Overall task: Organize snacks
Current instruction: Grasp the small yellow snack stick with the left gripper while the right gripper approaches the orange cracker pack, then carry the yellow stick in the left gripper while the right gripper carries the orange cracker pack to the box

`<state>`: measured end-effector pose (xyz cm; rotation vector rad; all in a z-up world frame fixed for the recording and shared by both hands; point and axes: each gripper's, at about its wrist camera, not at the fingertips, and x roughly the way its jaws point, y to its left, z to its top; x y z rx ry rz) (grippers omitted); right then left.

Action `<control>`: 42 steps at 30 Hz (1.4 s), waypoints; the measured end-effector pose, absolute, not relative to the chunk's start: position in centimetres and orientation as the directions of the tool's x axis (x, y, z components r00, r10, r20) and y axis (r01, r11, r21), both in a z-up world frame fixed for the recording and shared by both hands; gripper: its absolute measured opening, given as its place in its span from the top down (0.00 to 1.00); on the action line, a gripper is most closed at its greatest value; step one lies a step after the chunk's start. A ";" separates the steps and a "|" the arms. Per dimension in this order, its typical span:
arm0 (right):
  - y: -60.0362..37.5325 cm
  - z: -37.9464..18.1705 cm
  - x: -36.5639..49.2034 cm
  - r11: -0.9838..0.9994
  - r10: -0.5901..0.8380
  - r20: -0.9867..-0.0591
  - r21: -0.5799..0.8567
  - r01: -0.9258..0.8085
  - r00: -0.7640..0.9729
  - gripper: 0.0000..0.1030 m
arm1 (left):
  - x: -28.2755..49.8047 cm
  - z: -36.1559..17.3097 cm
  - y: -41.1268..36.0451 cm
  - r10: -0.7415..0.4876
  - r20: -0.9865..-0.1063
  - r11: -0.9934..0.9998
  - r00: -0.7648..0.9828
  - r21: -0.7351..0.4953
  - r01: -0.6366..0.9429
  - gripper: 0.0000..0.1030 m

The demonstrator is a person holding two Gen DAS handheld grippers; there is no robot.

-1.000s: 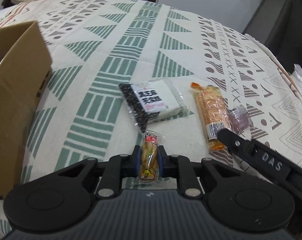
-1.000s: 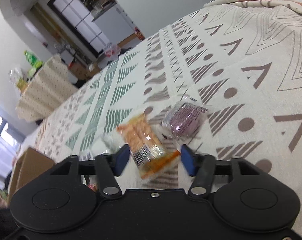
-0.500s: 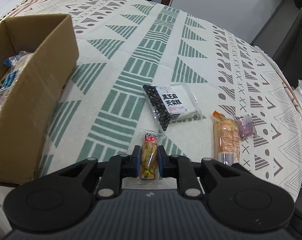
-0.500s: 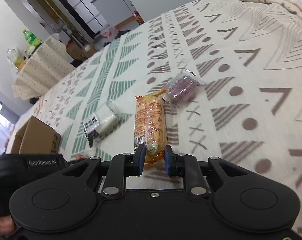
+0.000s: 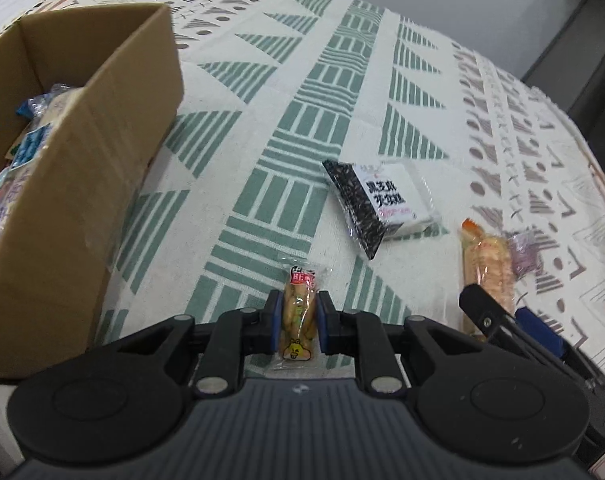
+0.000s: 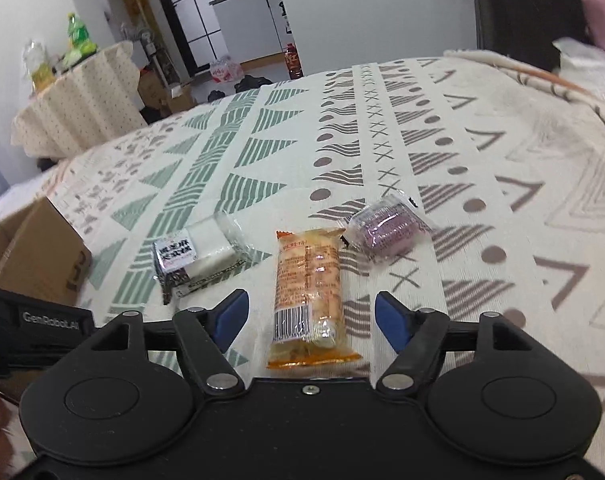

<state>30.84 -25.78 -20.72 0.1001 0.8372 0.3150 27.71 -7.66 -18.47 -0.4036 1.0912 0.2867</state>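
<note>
My left gripper is shut on a small yellow snack packet and holds it above the patterned cloth, right of the cardboard box. My right gripper is open, its fingers either side of an orange snack pack lying on the cloth. The orange pack also shows in the left wrist view. A black-and-white sesame snack pack and a purple wrapped snack lie on the cloth.
The cardboard box holds several wrapped snacks and shows at the left of the right wrist view. A side table with bottles stands beyond the bed. The right gripper's finger shows at lower right of the left wrist view.
My right gripper has opened after being shut on the orange pack, which now lies on the cloth. My left gripper has carried the yellow packet closer to the box.
</note>
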 end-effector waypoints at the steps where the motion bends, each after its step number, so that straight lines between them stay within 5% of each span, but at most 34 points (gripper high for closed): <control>1: -25.5 -20.9 30.9 0.951 0.307 -0.716 0.199 -0.239 0.627 0.32 | 27.8 -18.4 -7.9 0.035 -0.899 0.899 0.437 -0.163 -0.406 0.81; 5: -24.9 -21.6 30.9 0.957 0.280 -0.727 0.160 -0.243 0.626 0.33 | 27.9 -18.5 -8.5 0.049 -0.900 0.915 0.434 -0.134 -0.382 0.79; 10: -24.7 -21.9 30.9 0.965 0.243 -0.729 0.112 -0.239 0.640 0.59 | 27.9 -18.5 -8.3 0.041 -0.901 0.910 0.433 -0.145 -0.389 0.80; 13: -25.1 -21.8 31.0 0.965 0.249 -0.737 0.133 -0.226 0.628 0.64 | 27.8 -18.4 -8.0 0.038 -0.903 0.903 0.428 -0.152 -0.401 0.83; 26: -24.8 -18.1 28.7 0.954 0.300 -0.720 0.238 -0.184 0.626 0.65 | 25.3 -14.7 -7.0 -0.008 -0.869 0.888 0.495 -0.233 -0.396 0.84; 42: -19.6 -13.2 26.4 0.947 0.319 -0.669 0.207 -0.245 0.671 0.65 | 21.7 -9.1 -2.8 -0.015 -0.776 0.865 0.631 -0.327 -0.381 0.84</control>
